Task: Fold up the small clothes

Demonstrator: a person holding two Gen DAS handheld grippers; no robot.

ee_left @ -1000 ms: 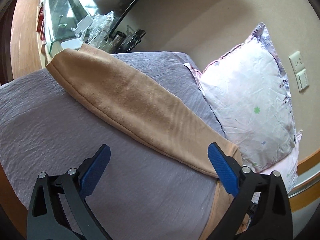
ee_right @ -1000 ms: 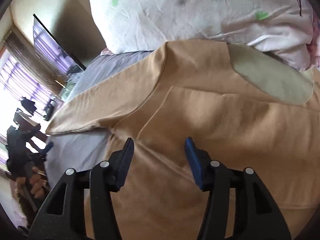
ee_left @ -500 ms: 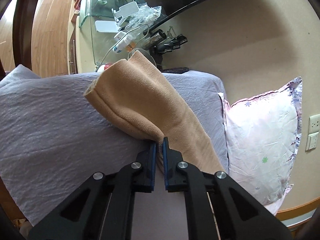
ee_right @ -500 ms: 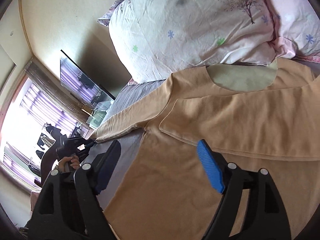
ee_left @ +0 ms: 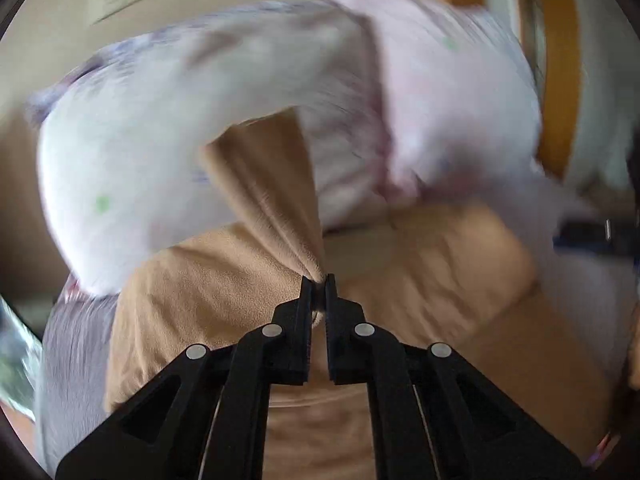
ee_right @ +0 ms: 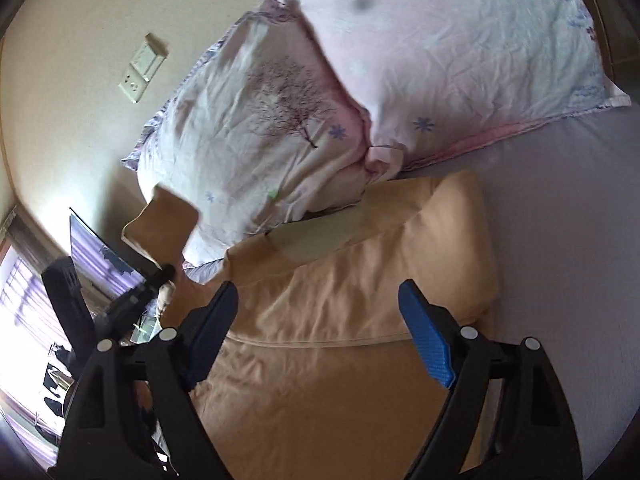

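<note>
A tan long-sleeved shirt lies on the grey bed sheet, its collar toward the pillows and one sleeve folded across the chest. My left gripper is shut on the other tan sleeve and holds it raised over the shirt body; the left wrist view is motion-blurred. The raised sleeve and left gripper also show at the left of the right wrist view. My right gripper is open and empty, hovering above the shirt's middle.
Two floral white-pink pillows lean against the beige wall behind the shirt's collar. A wall socket panel is at upper left. A television and bright window are at far left. Wooden headboard is at right.
My left gripper closed on the sleeve, lifted it and swung it toward the shirt body and pillows. My right gripper opened wider and drew back above the shirt.
</note>
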